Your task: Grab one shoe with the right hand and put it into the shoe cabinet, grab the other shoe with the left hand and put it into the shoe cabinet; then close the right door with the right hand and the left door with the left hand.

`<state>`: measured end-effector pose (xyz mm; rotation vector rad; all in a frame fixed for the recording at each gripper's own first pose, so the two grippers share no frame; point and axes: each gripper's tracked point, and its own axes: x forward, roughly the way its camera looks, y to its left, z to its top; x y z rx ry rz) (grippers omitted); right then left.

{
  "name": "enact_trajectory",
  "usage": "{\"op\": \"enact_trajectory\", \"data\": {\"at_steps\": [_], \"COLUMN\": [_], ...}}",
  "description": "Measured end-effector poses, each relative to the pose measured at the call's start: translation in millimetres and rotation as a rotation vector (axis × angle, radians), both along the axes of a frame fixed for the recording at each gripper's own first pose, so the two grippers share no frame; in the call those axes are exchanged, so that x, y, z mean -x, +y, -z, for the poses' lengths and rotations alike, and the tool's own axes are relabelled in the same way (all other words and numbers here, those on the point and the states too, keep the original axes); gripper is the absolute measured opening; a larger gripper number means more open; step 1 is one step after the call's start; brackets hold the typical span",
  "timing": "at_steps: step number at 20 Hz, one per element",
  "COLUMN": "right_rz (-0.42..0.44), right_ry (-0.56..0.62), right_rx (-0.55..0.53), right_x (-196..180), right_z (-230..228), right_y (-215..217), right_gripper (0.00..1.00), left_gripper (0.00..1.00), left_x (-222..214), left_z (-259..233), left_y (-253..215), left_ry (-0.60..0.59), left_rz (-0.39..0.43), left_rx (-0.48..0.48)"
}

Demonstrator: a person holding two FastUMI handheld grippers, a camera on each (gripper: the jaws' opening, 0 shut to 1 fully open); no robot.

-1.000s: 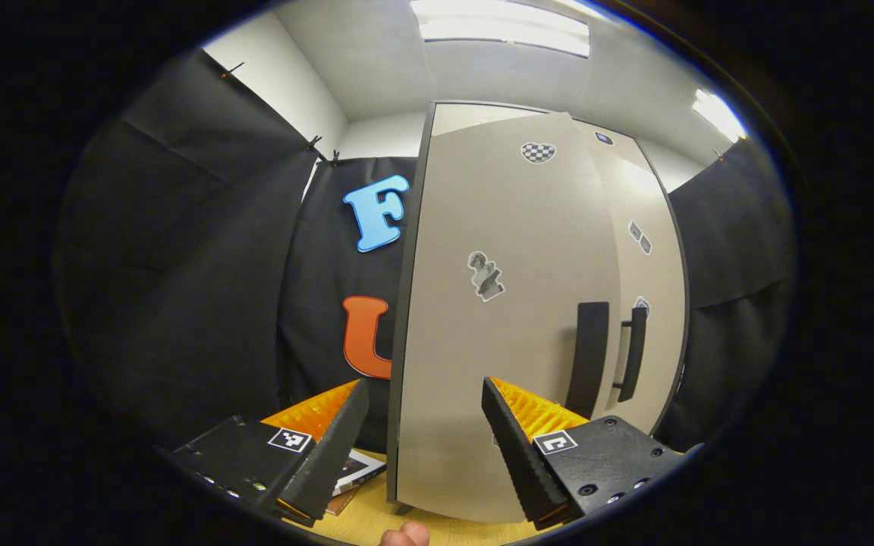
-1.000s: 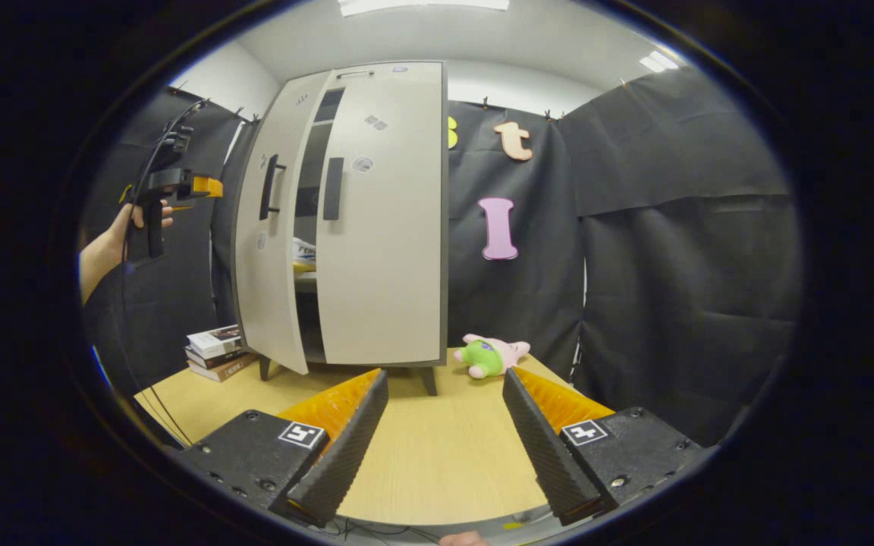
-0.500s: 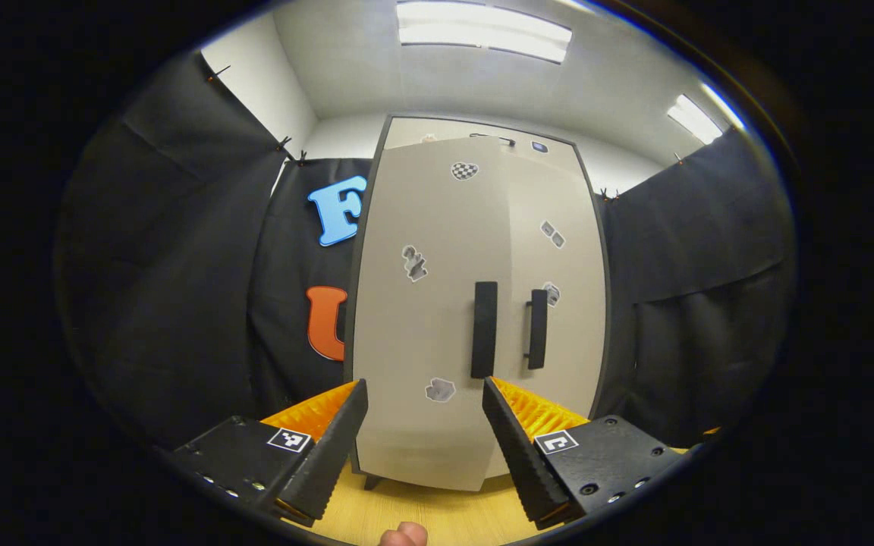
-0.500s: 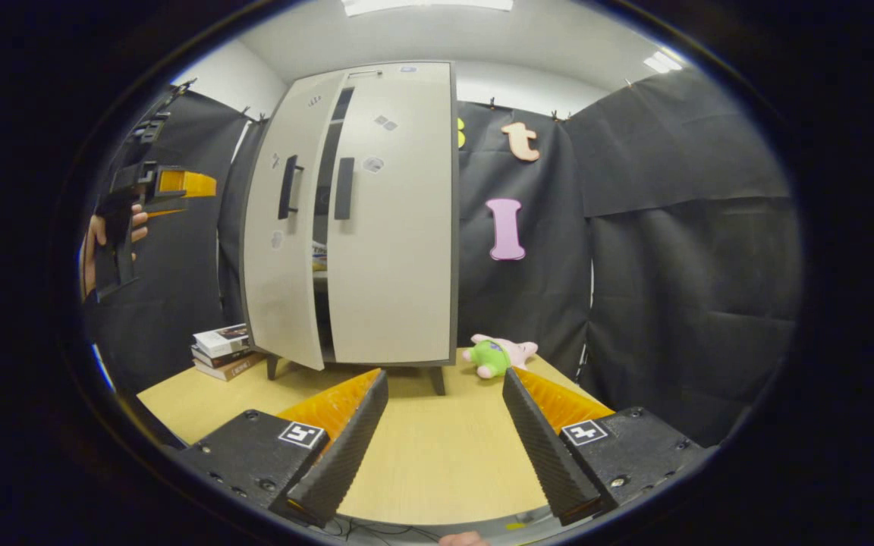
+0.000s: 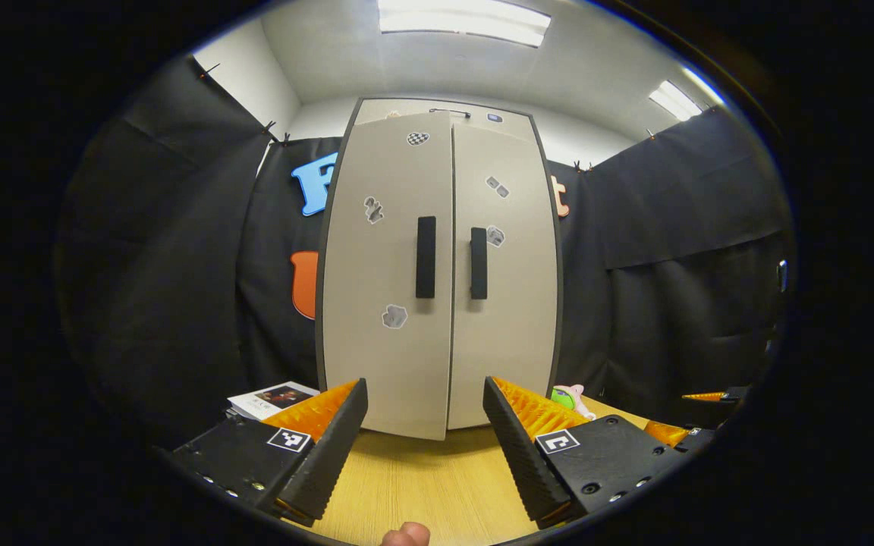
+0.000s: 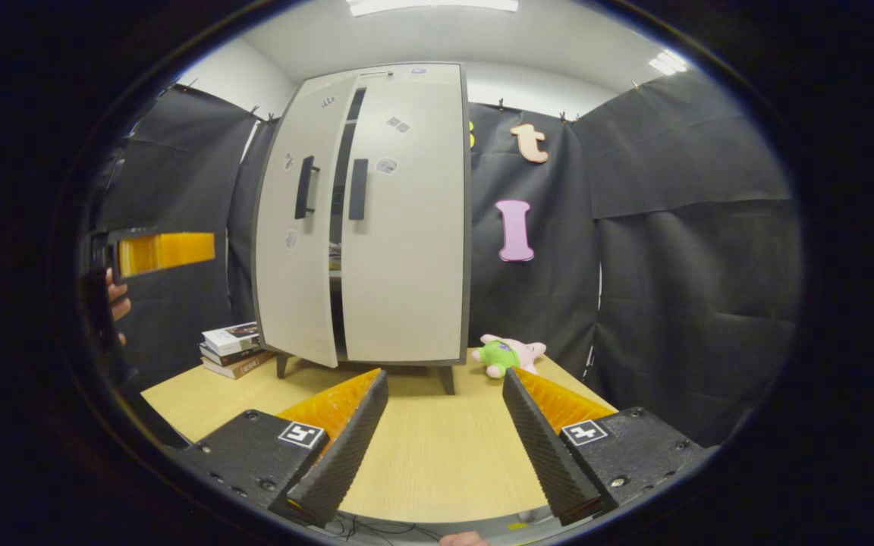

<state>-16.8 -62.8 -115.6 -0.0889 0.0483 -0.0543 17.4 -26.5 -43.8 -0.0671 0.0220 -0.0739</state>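
We hold both tools, left tool and right tool, spread and empty over bare desk. The shoe cabinet hides the shoes; its left door stands slightly ajar.

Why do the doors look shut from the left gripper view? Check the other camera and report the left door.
Observer: In the right gripper view the left door stands ajar; a dark gap separates it from the right door.
Operator: Report where the left gripper sits.
Observer: The left gripper hangs left of the cabinet, apart from that door.
Operator: Now the right gripper.
Observer: The right gripper is open and empty above the table.
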Motion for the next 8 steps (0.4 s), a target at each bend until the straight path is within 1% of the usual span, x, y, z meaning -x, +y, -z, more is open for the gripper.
{"op": "enact_trajectory", "data": {"at_steps": [4,5,6,7,8], "right_rz": [-0.004,-0.005,-0.007,-0.009,-0.011], "right_ry": [0.007,0.007,0.006,0.006,0.006], "right_rx": [-0.001,-0.003,-0.004,-0.004,-0.003], "right_x": [3,3,3,3,3], "right_z": [3,4,4,5,6], "right_y": [0,0,1,2,3], "right_gripper": [0.99,0.94,0.99,0.94,0.99], "left_gripper": [0.92,0.92,0.92,0.92,0.92], "left_x": [24,29,34,37,40], "left_z": [25,30,34,37,41], "left_y": [-9,-12,-14,-14,-16], "left_ry": [0.02,0.028,0.038,0.046,0.057], "left_rz": [-0.018,-0.018,-0.021,-0.023,-0.022], "left_rx": [-0.004,0.003,0.01,0.018,0.029]}}
